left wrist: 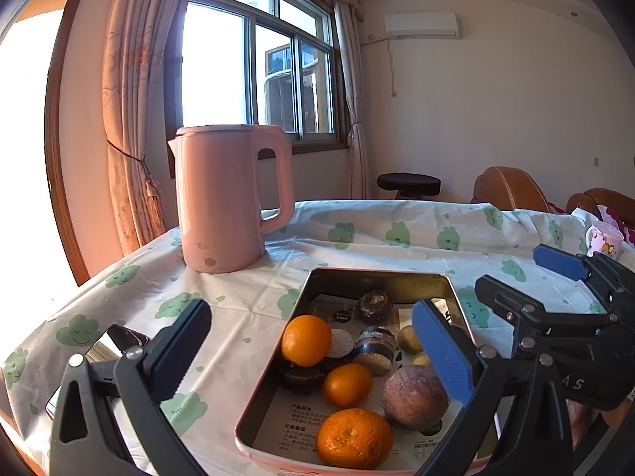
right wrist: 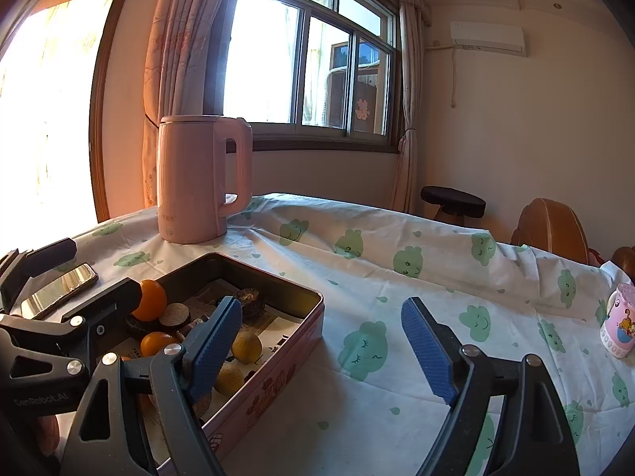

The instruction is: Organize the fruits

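Observation:
A pink rectangular tin [left wrist: 341, 273] stands on the table and holds three oranges [left wrist: 306, 340], a purple-brown passion fruit [left wrist: 414, 396], small yellow fruits [left wrist: 408, 339] and dark round cakes [left wrist: 375, 305]. My left gripper [left wrist: 313, 351] is open and empty, held just above the tin's near end. My right gripper [right wrist: 323, 351] is open and empty, over the tin's right wall [right wrist: 278, 377] and the cloth; it also shows at the right of the left wrist view [left wrist: 555, 273]. The yellow fruits [right wrist: 246, 347] and oranges [right wrist: 152, 299] show in the right wrist view.
A pink kettle [left wrist: 222, 198] stands behind the tin on the white cloth with green clouds [right wrist: 397, 277]. A phone [right wrist: 59, 287] lies left of the tin. A small pink mug [right wrist: 619, 325] stands at the far right. A stool [left wrist: 408, 184] and brown chairs stand beyond the table.

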`<control>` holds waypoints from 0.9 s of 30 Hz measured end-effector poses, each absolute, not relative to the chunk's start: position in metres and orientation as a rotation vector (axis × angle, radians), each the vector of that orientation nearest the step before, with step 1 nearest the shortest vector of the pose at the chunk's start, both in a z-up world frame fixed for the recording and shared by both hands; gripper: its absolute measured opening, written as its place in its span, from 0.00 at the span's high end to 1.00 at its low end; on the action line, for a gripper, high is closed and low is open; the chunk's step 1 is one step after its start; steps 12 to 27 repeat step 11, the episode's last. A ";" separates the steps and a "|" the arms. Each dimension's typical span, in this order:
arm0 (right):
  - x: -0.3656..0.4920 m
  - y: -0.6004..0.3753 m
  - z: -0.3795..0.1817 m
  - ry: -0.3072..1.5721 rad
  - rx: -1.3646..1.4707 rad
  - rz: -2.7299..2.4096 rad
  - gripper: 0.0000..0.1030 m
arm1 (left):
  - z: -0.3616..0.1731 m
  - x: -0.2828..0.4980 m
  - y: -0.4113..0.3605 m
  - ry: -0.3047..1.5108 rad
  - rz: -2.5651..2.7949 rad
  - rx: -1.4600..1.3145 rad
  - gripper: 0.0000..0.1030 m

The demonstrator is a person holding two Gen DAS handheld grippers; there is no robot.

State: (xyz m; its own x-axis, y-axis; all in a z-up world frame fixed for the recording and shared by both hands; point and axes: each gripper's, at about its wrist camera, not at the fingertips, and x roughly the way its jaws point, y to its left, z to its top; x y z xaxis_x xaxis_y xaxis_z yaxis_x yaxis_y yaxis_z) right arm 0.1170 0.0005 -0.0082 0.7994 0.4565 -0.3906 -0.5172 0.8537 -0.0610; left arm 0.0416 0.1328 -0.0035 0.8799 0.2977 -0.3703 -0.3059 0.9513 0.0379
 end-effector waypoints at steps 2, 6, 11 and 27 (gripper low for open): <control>0.117 0.001 -0.008 0.375 -0.170 0.524 0.18 | -0.004 0.042 0.132 0.386 0.312 -0.019 0.00; 0.117 0.001 -0.008 0.376 -0.169 0.523 0.18 | -0.004 0.043 0.131 0.390 0.315 -0.017 0.00; 0.118 -0.006 -0.007 0.378 -0.140 0.528 0.18 | -0.004 0.044 0.132 0.393 0.316 -0.019 0.00; 0.118 -0.006 -0.007 0.378 -0.140 0.528 0.18 | -0.004 0.044 0.132 0.393 0.316 -0.019 0.00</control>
